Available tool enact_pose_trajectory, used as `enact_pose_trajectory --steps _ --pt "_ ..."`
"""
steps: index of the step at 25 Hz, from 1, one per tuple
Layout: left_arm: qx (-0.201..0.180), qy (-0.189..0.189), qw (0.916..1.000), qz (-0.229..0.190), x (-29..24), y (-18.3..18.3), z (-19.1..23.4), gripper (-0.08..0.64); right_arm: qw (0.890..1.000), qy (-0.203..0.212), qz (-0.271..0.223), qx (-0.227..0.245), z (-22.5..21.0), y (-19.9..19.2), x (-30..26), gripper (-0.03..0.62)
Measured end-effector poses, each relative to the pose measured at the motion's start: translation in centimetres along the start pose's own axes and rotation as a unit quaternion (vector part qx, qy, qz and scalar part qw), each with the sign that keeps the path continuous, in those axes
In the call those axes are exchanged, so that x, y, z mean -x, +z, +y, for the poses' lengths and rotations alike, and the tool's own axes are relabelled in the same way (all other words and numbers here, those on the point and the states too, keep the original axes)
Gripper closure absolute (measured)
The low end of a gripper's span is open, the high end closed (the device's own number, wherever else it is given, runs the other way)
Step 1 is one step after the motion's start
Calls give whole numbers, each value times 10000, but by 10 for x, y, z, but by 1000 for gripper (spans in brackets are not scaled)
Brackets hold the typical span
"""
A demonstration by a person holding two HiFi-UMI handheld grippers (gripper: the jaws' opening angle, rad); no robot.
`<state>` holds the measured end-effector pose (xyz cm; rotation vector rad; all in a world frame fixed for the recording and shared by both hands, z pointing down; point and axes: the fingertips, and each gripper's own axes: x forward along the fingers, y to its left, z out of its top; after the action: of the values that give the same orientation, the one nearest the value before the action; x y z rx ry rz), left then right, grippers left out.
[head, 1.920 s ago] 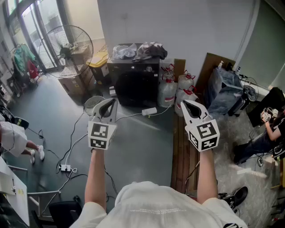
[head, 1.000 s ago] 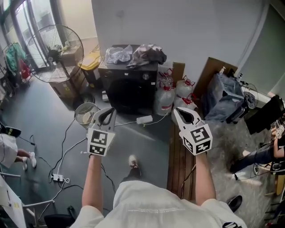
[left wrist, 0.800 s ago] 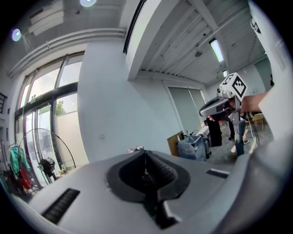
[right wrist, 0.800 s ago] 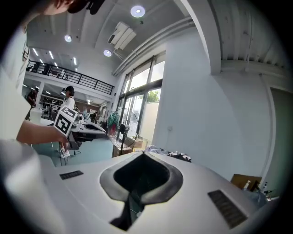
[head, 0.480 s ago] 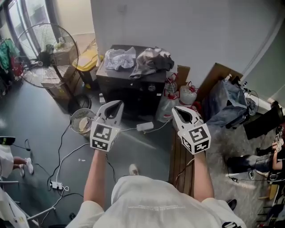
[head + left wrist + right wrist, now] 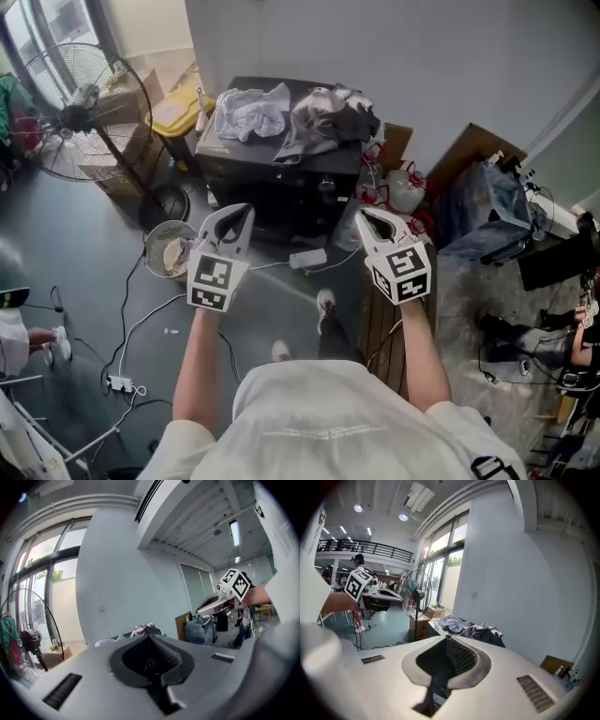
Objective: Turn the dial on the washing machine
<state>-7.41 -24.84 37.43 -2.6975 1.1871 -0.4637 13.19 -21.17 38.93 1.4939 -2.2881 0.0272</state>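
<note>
The dial [image 6: 325, 185] sits on the front control strip of the black washing machine [image 6: 267, 192], toward its right end, well apart from both tools. It is probably a stiff, smooth knob that needs a firm pinch across its rim. It shows only as a small pale round spot. Crumpled clothes [image 6: 291, 108] lie on the machine's top. The left tool [image 6: 236, 214] and right tool [image 6: 367, 218] are both closed on nothing.

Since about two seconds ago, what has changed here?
The person walked toward the washing machine, now nearer; the fan slid toward the head view's left edge. Nothing was gripped or released. The left hand-held gripper and right hand-held gripper stayed shut, empty, held out ahead.
</note>
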Motion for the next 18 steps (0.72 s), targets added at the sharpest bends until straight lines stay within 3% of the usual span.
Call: enact_pose_trajectory --steps 3,5,6,11,18 --pt "63 129 9998 169 -27 -12 13 543 9999 146 73 -41 -20 -11 -40 565" --pt "139 201 9993 288 -44 -19 18 543 9991 336 167 -184 -30 -22 -67 474" --pt "177 219 9990 345 -51 -21 19 543 9986 407 238 -258 -36 -29 -80 468" --pt "371 333 9972 566 -92 -35 31 543 9972 311 657 -153 -63 -66 -145 466" --pt "750 361 9900 1137 -131 -89 25 543 9887 393 1428 -247 -70 -150 -218 456"
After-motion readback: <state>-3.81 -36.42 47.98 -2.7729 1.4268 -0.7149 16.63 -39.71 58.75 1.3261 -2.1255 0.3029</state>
